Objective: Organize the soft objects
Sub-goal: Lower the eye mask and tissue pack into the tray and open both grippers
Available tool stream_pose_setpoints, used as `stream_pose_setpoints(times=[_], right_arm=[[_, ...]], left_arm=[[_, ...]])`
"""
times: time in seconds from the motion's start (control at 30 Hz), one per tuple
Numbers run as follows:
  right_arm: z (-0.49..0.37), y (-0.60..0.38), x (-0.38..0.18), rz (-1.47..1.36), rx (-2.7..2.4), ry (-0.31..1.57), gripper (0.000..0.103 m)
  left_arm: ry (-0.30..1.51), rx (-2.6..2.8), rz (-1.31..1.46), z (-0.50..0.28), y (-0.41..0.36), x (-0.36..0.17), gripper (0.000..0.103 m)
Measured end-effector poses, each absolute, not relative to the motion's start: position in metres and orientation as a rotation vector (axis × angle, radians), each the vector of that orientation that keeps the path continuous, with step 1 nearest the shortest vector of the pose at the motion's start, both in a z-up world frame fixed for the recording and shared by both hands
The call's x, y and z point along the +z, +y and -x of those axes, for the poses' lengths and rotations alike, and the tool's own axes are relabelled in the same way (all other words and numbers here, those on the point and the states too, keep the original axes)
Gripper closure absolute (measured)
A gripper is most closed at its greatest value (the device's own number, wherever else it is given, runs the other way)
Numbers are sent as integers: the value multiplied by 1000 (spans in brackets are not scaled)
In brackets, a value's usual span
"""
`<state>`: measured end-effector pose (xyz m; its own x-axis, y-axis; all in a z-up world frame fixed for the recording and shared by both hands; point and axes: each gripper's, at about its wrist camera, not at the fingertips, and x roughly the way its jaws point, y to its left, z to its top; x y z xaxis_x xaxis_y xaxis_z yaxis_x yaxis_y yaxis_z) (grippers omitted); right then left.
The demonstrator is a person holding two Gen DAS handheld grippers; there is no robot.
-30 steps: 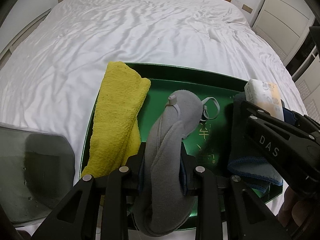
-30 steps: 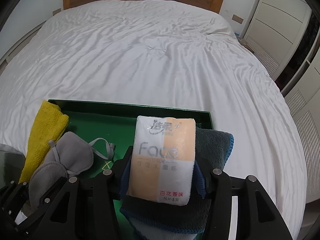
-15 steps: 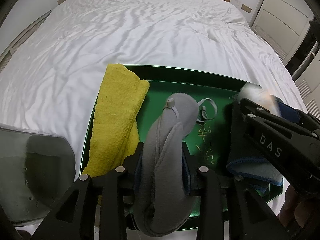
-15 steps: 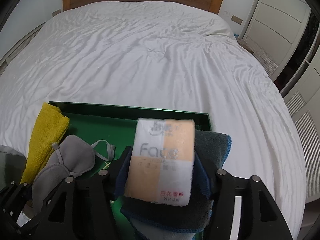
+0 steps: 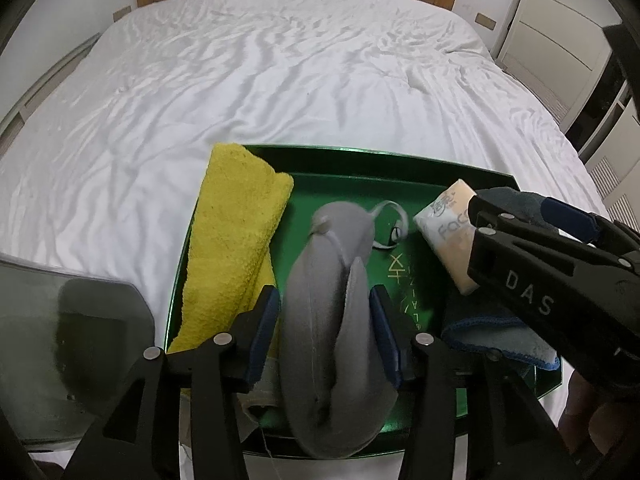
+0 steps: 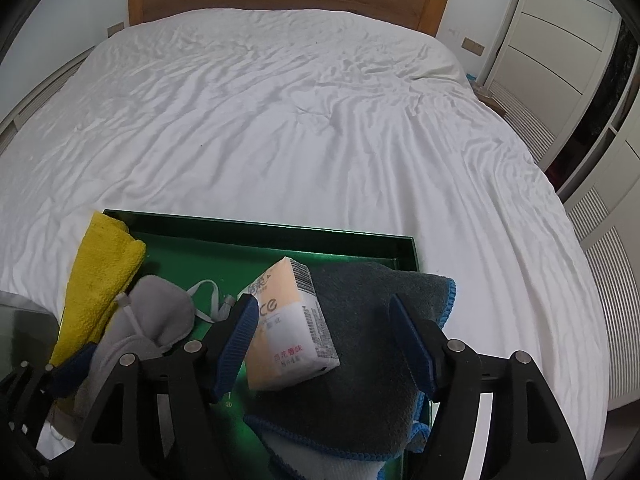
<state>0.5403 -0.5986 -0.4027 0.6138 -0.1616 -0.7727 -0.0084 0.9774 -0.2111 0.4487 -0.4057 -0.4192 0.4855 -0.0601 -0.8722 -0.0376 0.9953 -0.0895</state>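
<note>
Bed (image 6: 280, 120) | tissue pack (image 6: 288, 328) free between wide right fingers (image 6: 412, 348) | left fingers (image 5: 380, 332) loosening around eye mask (image 5: 332, 304), grip unclear

The near end of the grey eye mask (image 5: 332, 320) is disappearing behind the left gripper (image 5: 325, 330), so whether its pads are pressing it is anyone's guess. The tissue pack (image 6: 290, 322) is hiding part of the dark towel (image 6: 360, 380) under the right gripper (image 6: 324, 344), and its small print is blurring out. The tray (image 6: 256, 226) is getting cut off along the bottom edge.
</note>
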Motion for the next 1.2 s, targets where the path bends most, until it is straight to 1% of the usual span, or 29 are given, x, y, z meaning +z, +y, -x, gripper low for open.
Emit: stream_pose_setpoints(times=[0.27,0.33,0.47,0.5,0.53,0.67,0.73,0.93,1.2], right_arm=[[-538,-596,-399,206,-86,901,34],[-537,-595,-398,205,-88,899,31],[-535,-593,-395,202,-86,890,30],[-534,-591,-394,203,-83,888,30],[-533,-590,-394,204,-79,887,29],[-529,-587,-389,199,-84,870,28],[-526,-586,-386,198,-88,860,26],[-516,-583,-375,194,-102,836,25],[-497,-580,-357,194,-129,801,24]], left_arm=[[1050,-10,91,-449,-405,-415,61],[1047,-8,89,-450,-405,-414,57],[1033,-7,81,-449,-405,-411,55],[1031,-6,81,-448,-405,-411,53],[1027,-4,78,-447,-404,-410,48],[1003,-1,68,-444,-402,-405,43],[993,2,66,-443,-401,-402,33],[976,1,54,-439,-400,-394,22],[946,-15,30,-430,-403,-381,22]])
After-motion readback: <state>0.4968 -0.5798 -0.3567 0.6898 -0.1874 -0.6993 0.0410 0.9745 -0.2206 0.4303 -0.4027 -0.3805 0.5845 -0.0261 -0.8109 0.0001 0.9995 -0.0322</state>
